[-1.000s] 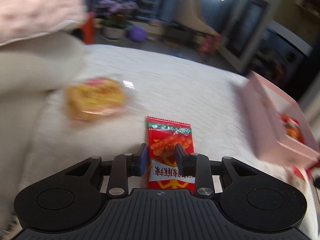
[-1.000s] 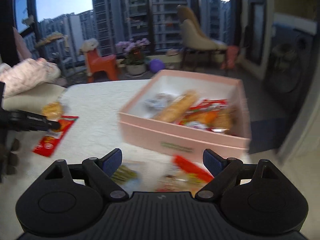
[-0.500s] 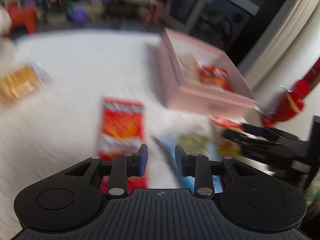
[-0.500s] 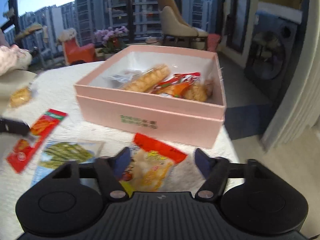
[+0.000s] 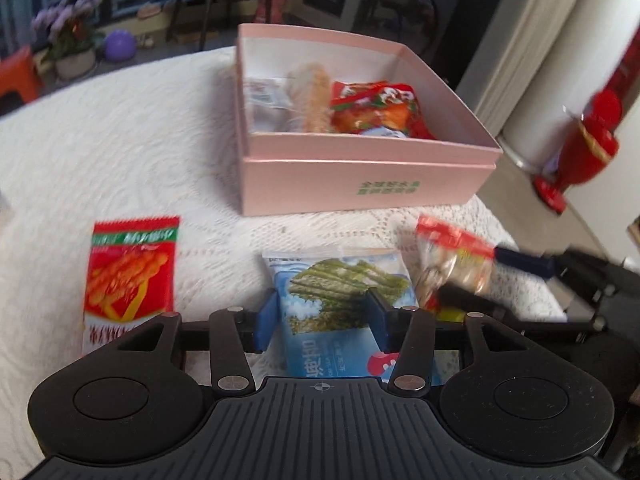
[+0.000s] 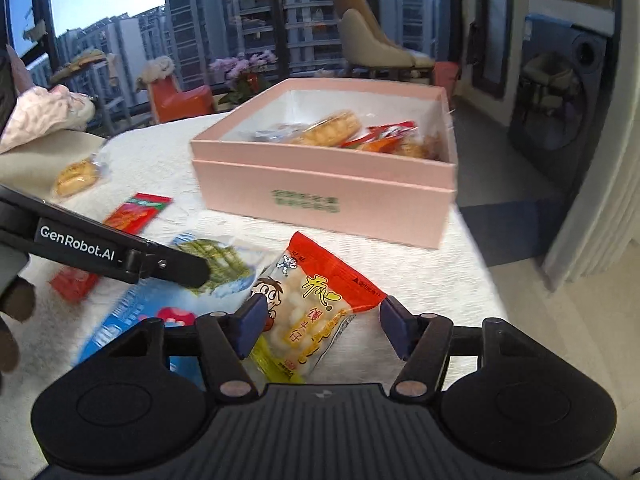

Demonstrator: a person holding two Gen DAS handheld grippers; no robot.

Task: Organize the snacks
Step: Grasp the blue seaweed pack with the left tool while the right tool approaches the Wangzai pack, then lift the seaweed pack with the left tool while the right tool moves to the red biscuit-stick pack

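Roughly halfway: several snacks sit in the pink box (image 5: 360, 178), four wait on the table (image 5: 120, 140).
Inside lie a long biscuit (image 6: 328, 128) and red packets (image 5: 376, 108). The left hand-held gripper (image 5: 322, 318), jaws just widened, straddles the seaweed packet (image 5: 344, 284) ungripped; the right hand-held gripper (image 6: 322, 326) brackets the rice-puff bag (image 6: 316, 308), lower centre, pads apart. A red packet (image 5: 128, 276) and wrapped cake (image 6: 76, 178) remain at left.

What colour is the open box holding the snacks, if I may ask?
Pale pink box, with green lettering; clearest in the left wrist view.
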